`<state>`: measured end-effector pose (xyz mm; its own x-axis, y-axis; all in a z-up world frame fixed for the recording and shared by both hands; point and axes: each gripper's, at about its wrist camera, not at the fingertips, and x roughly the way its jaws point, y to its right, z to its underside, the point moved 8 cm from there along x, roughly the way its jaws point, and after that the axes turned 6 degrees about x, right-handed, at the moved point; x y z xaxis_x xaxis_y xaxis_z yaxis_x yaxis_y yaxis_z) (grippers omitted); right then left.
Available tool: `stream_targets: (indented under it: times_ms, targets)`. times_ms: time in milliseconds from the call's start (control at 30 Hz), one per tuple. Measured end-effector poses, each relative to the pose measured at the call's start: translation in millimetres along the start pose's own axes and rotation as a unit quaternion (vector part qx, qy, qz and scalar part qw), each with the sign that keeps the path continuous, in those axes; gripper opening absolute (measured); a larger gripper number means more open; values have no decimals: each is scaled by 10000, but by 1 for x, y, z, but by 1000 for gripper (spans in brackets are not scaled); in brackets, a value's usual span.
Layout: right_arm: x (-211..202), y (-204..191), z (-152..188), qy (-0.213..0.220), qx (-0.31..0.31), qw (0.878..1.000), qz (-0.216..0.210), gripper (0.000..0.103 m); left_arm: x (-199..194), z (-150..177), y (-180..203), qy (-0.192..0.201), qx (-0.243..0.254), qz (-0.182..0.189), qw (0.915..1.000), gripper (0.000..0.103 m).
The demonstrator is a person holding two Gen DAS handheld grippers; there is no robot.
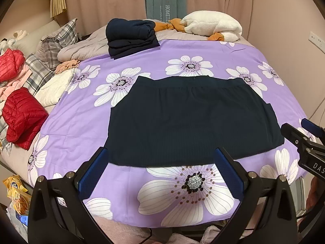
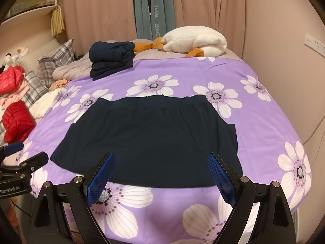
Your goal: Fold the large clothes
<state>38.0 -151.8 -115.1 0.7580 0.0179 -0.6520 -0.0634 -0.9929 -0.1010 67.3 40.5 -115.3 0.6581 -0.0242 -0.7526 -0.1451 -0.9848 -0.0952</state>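
The left gripper [image 1: 161, 156] hung with its blue-padded fingers [image 1: 95, 168] spread wide and empty above the near hem of a dark navy skirt [image 1: 193, 120]. The right gripper [image 2: 161, 162] was likewise wide apart and gripping nothing, its fingers [image 2: 220, 174] over the same hem. The skirt lay flat, waistband away, in the middle of a purple flowered bedspread [image 1: 154, 61]. Beyond it sat a folded navy stack [image 1: 131, 37], then a white plush goose [image 1: 213, 25] by the pink curtains [image 1: 105, 0]. Red puffer jackets [image 1: 22, 116] lay well off to the left.
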Motion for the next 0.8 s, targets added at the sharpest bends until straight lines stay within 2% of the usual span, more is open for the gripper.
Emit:
stream_targets:
  times_ms: [800]
  targets:
    - [1,1,1,-4,-7,10000,-8,92,-1,-1,0,8,79,3,10000,103]
